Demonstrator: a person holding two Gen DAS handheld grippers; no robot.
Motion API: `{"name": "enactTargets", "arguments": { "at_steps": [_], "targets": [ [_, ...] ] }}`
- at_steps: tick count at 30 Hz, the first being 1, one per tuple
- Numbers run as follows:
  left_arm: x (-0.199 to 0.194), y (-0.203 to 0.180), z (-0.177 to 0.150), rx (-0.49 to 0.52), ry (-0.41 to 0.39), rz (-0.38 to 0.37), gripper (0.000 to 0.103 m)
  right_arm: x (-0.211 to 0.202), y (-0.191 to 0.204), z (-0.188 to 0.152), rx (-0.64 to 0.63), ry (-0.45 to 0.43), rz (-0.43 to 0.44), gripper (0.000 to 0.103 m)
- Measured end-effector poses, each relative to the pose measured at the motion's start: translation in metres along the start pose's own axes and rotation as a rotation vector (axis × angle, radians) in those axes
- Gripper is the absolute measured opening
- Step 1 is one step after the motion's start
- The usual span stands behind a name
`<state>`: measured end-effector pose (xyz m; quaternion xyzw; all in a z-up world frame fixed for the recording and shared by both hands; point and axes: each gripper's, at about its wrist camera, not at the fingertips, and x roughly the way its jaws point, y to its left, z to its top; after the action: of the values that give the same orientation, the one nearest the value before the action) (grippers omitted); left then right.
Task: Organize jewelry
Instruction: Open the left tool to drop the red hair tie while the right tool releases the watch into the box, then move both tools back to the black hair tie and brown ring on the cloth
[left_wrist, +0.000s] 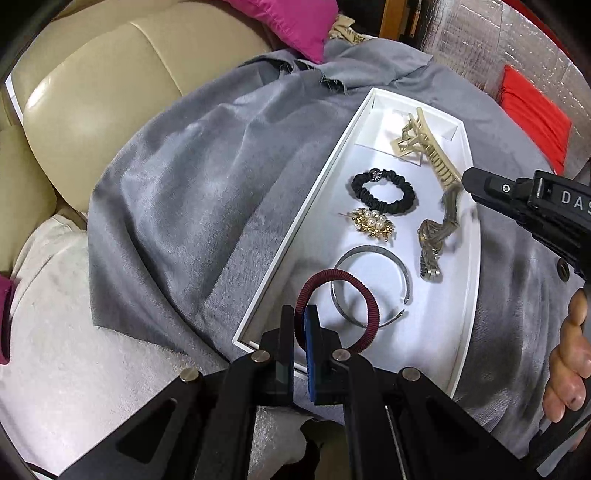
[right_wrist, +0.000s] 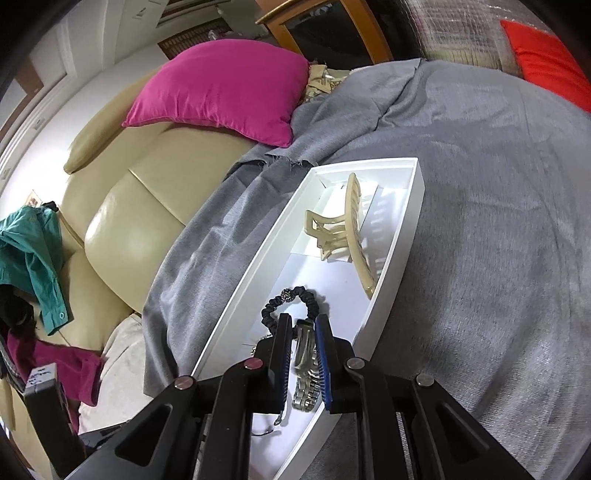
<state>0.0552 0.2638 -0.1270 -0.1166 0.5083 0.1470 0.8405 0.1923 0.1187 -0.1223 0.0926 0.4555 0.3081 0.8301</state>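
1. Lower centre, left wrist view: your left gripper (left_wrist: 301, 325) pinches the maroon hair tie (left_wrist: 338, 308) over the white tray (left_wrist: 295, 236); letting go too soon snags the bangle (left_wrist: 373, 286).
2. Lower centre, right wrist view: your right gripper (right_wrist: 303, 354) grips the metal watch (right_wrist: 306, 369) inside the tray; the band looks liable to slip.

The right gripper (right_wrist: 303, 345) grips a metal watch (right_wrist: 306, 363) above the white tray (right_wrist: 399, 236).

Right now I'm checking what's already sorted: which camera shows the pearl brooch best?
The left wrist view: the pearl brooch lies fully visible in the white tray, beside the black scrunchie. In the right wrist view, the right gripper almost entirely hides it.
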Motion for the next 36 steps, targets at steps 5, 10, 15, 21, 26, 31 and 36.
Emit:
{"name": "enactTargets", "arguments": {
  "at_steps": [5, 10, 15, 21, 26, 31, 36],
  "targets": [
    [0.006, 0.001, 0.0, -0.009, 0.032, -0.009, 0.02, 0.0, -0.002, 0.002, 0.015, 0.011, 0.011, 0.016],
    [0.001, -0.003, 0.002, -0.008, 0.008, -0.018, 0.043, -0.006, -0.009, 0.004, 0.033, 0.007, 0.006, 0.016],
    [-0.009, -0.003, 0.004, -0.015, -0.039, -0.018, 0.048, -0.018, -0.022, 0.005, 0.055, -0.011, -0.002, 0.015],
    [-0.02, -0.005, 0.005, -0.029, -0.09, -0.028, 0.05, -0.038, -0.044, 0.008, 0.092, -0.031, -0.012, 0.015],
    [-0.031, -0.018, 0.008, -0.006, -0.155, -0.006, 0.052, -0.067, -0.075, 0.011, 0.137, -0.067, -0.038, 0.015],
    [-0.046, -0.044, 0.008, 0.049, -0.234, -0.002, 0.057, -0.099, -0.111, 0.009, 0.194, -0.094, -0.071, 0.019],
    [-0.058, -0.083, 0.005, 0.125, -0.286, -0.039, 0.061, -0.139, -0.156, 0.006, 0.255, -0.136, -0.118, 0.035]
  ]
}}
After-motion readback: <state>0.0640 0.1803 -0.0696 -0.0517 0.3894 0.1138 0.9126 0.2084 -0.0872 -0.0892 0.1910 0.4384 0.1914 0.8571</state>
